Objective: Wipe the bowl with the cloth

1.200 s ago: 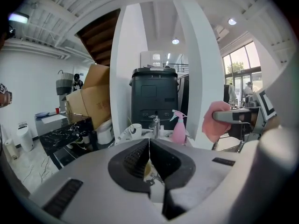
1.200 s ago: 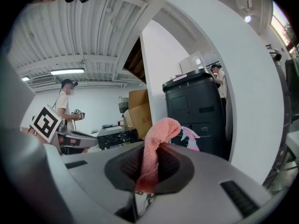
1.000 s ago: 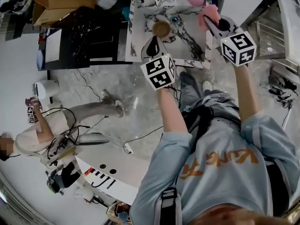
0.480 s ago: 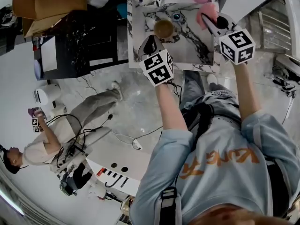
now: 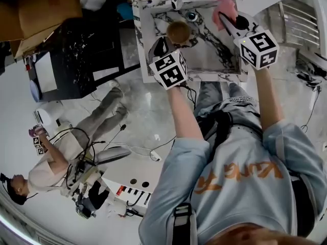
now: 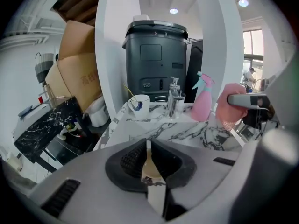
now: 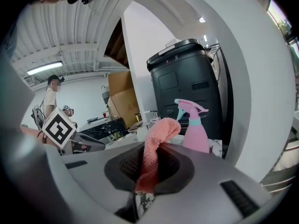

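A brown bowl (image 5: 178,31) hangs over the marble table (image 5: 214,55), and my left gripper (image 5: 170,40) is shut on its near rim. In the left gripper view only a thin tan edge of the bowl (image 6: 149,168) shows between the closed pads of the left gripper (image 6: 148,164). To the right, my right gripper (image 5: 225,18) is shut on a pink cloth (image 5: 227,10). The cloth (image 7: 156,146) rises out of the pads of the right gripper (image 7: 149,168) and flops forward. The two grippers stand apart, side by side above the table.
At the table's far edge stand a pink spray bottle (image 6: 202,102), a white mug (image 6: 139,105) and a metal tap (image 6: 173,97). A black bin (image 6: 156,59) stands behind, cardboard boxes (image 5: 41,9) and a dark counter (image 5: 87,45) to the left. A person (image 5: 51,157) is at lower left.
Both grippers have sunk closer to the marble table, the left carrying the bowl, the right the cloth. The person at lower left has shifted.
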A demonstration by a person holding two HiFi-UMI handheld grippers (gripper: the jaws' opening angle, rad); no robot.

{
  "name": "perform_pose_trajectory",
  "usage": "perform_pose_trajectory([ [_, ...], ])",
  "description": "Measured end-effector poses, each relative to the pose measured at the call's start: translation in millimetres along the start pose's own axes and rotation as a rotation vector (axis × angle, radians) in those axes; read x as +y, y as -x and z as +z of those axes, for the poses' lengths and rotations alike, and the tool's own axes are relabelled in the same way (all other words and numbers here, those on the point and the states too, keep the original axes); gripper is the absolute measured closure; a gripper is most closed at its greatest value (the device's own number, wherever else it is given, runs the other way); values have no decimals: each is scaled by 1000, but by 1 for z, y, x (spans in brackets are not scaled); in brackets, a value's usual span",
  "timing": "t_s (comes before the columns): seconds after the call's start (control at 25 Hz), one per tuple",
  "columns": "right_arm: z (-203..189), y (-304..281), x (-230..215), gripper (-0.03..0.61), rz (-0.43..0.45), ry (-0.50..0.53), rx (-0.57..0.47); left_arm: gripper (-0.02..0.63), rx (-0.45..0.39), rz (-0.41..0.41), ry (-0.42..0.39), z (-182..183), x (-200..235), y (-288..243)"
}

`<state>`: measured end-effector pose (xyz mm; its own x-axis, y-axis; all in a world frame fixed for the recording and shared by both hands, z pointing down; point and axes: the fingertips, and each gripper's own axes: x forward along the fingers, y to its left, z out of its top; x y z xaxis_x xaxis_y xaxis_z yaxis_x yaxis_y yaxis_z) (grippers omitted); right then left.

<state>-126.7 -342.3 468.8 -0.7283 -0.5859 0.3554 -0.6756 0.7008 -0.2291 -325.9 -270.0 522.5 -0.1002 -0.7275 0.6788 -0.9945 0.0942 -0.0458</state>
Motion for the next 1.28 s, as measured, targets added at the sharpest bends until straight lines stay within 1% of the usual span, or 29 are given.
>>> perform_pose_trajectory([
  [0.12, -12, -12, -2, 538, -15, -5, 31, 589, 45, -40, 1, -11, 3, -23],
  [0.24, -22, -23, -4, 538, -31, -10, 56, 589, 90, -62, 13, -22, 14, -46],
  [0.4, -30, -26, -4, 538, -65, -20, 93, 586, 149, -111, 23, -31, 19, -67],
  [0.44, -32, -27, -3, 538, -72, -21, 101, 567, 166, -129, 22, -34, 18, -72],
  [0.48, -33, -30, -2, 538, -76, -22, 108, 504, 183, -145, 19, -38, 17, -77],
  [0.52, -35, -32, -1, 538, -78, -22, 112, 482, 199, -158, 12, -41, 16, -83],
  [0.72, -39, -44, 5, 538, -84, -21, 129, 473, 266, -150, -43, -55, 18, -107],
  [0.84, -44, -48, 10, 538, -88, -23, 146, 459, 318, -159, -68, -67, 17, -121],
  [1.04, -53, -56, 15, 538, -97, -19, 174, 459, 386, -184, -114, -86, 15, -144],
  [1.28, -60, -59, 14, 538, -114, -17, 206, 459, 442, -188, -109, -106, 18, -162],
])
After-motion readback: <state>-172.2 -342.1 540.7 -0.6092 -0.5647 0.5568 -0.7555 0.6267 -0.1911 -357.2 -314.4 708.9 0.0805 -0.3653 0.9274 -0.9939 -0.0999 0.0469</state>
